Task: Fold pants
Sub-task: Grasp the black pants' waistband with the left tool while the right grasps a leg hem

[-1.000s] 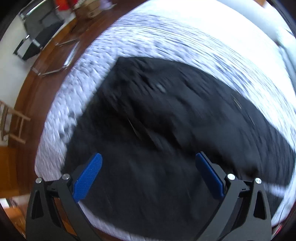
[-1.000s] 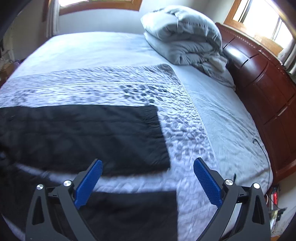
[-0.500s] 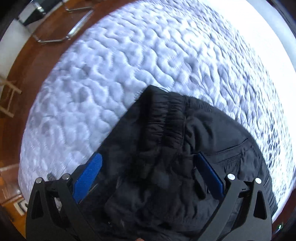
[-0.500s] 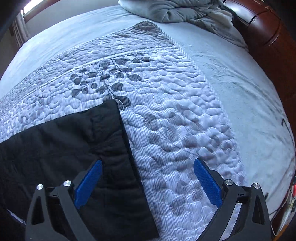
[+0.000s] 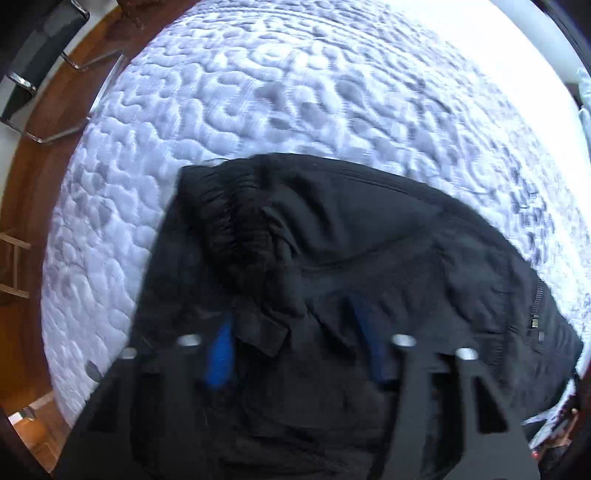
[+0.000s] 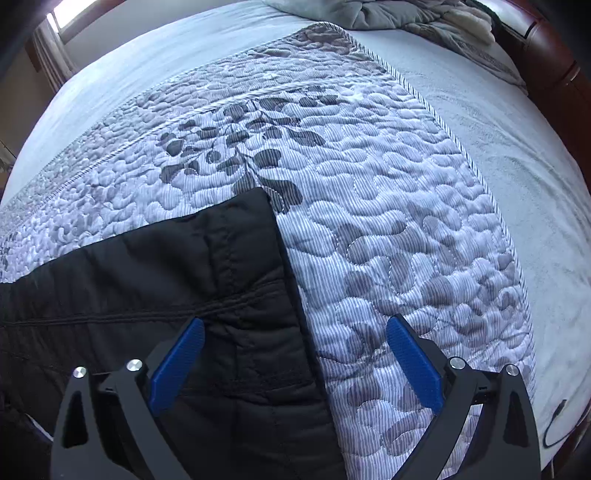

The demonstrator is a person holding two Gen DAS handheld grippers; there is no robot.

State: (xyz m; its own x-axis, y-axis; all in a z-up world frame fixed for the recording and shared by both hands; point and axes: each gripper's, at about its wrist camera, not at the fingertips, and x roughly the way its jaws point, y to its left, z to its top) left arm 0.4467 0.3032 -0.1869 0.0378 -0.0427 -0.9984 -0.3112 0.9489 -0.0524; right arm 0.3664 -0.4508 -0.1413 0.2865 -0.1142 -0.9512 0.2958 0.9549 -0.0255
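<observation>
Black pants lie on a quilted bed. The left wrist view shows their elastic waistband end (image 5: pixel 229 221), bunched and wrinkled, with a zip pocket (image 5: pixel 537 306) at the right. My left gripper (image 5: pixel 295 343) is pressed low into this cloth, blurred by motion, its blue pads narrower apart than before with a fold of fabric between them. The right wrist view shows a leg hem (image 6: pixel 280 280) lying flat. My right gripper (image 6: pixel 295 354) is open and straddles the hem edge, left pad over the black cloth, right pad over the quilt.
The pale quilt (image 6: pixel 388 206) with a grey leaf print covers the bed. A grey folded duvet (image 6: pixel 399 14) lies at the head by the dark wooden headboard (image 6: pixel 554 66). A wooden floor and a metal chair (image 5: pixel 33 74) lie beyond the bed edge.
My left gripper has dropped onto the waistband end and its pads have drawn closer together around the cloth. My right gripper has moved down close to the leg hem and stayed open.
</observation>
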